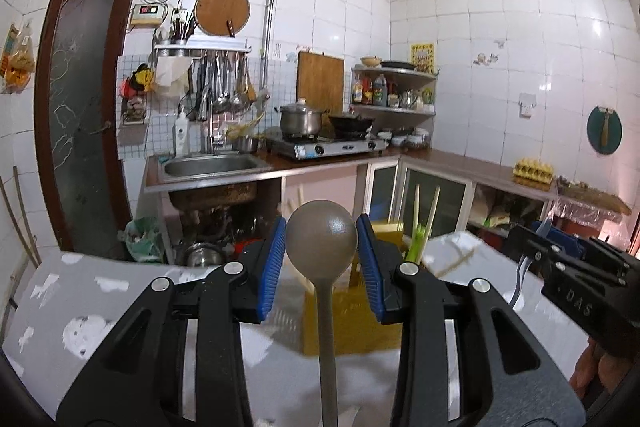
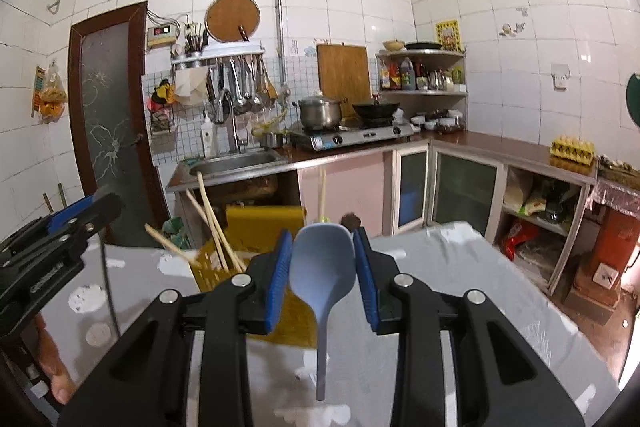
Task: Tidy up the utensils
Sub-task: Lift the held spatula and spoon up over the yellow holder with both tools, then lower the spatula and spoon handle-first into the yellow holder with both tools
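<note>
My left gripper [image 1: 321, 237] is shut on the round head of a grey-brown spoon [image 1: 322, 247], whose handle hangs down toward the camera. My right gripper [image 2: 322, 253] is shut on the head of a light blue spoon [image 2: 322, 269], handle hanging down. Both are held above a grey table [image 1: 100, 307]. A yellow utensil holder [image 1: 352, 323] stands on the table just beyond the left gripper, with chopsticks [image 1: 424, 215] and a green piece sticking up. In the right wrist view the holder [image 2: 256, 231] holds several chopsticks [image 2: 212, 227]. Each gripper shows in the other's view: the right one [image 1: 568, 259] and the left one [image 2: 60, 239].
The table [image 2: 460, 287] has worn white patches. Beyond it is a kitchen counter with a sink [image 1: 212, 165], a gas stove [image 1: 332, 147] with a pot and wok, hanging ladles [image 1: 224, 83], a corner shelf of bottles [image 1: 392, 91] and an egg carton [image 1: 534, 171].
</note>
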### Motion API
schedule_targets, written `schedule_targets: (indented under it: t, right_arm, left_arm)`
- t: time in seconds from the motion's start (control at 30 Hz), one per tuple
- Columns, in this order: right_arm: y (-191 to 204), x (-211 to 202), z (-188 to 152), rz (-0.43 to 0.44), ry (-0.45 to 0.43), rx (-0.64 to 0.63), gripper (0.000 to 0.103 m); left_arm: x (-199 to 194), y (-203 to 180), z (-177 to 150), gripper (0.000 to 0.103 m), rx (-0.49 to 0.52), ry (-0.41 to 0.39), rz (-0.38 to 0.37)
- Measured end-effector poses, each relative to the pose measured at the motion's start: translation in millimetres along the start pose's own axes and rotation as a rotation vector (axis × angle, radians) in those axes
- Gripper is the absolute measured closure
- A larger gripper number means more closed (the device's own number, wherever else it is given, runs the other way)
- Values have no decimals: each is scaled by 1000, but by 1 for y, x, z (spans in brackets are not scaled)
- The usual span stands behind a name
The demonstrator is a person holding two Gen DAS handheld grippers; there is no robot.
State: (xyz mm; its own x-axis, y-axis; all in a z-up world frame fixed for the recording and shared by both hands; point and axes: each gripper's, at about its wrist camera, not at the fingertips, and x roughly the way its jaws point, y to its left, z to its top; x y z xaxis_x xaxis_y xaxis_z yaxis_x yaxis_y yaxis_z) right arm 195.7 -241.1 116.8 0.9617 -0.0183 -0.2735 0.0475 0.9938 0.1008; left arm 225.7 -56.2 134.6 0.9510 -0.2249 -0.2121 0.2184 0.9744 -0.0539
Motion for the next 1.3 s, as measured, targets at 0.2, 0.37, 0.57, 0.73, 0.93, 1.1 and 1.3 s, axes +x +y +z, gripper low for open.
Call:
schedule_targets:
  t: [0.2, 0.37, 0.57, 0.73, 0.93, 1.1, 1.3]
  right_arm:
    - [9, 0, 52, 36, -61, 10, 71]
    - [12, 20, 83, 35, -78, 23, 71]
    - [8, 51, 90, 29, -69, 48, 71]
    - [8, 76, 83, 27, -46, 57, 71]
    - [7, 95, 75, 24, -34, 64, 71]
    - [9, 100, 72, 20, -30, 49, 71]
    - [9, 109, 65, 17, -26, 44, 71]
  left_arm:
    - [21, -3, 39, 68, 1, -58, 4]
    - [48, 6, 54, 68, -42, -89, 5]
    - [86, 13, 52, 68, -60, -81, 5]
    - [111, 18, 38, 68, -67, -62, 25]
    - [125, 20, 32, 68, -82, -50, 33]
    - [132, 19, 26, 68, -54, -56, 42]
    - [133, 12, 20, 68, 0, -70, 44]
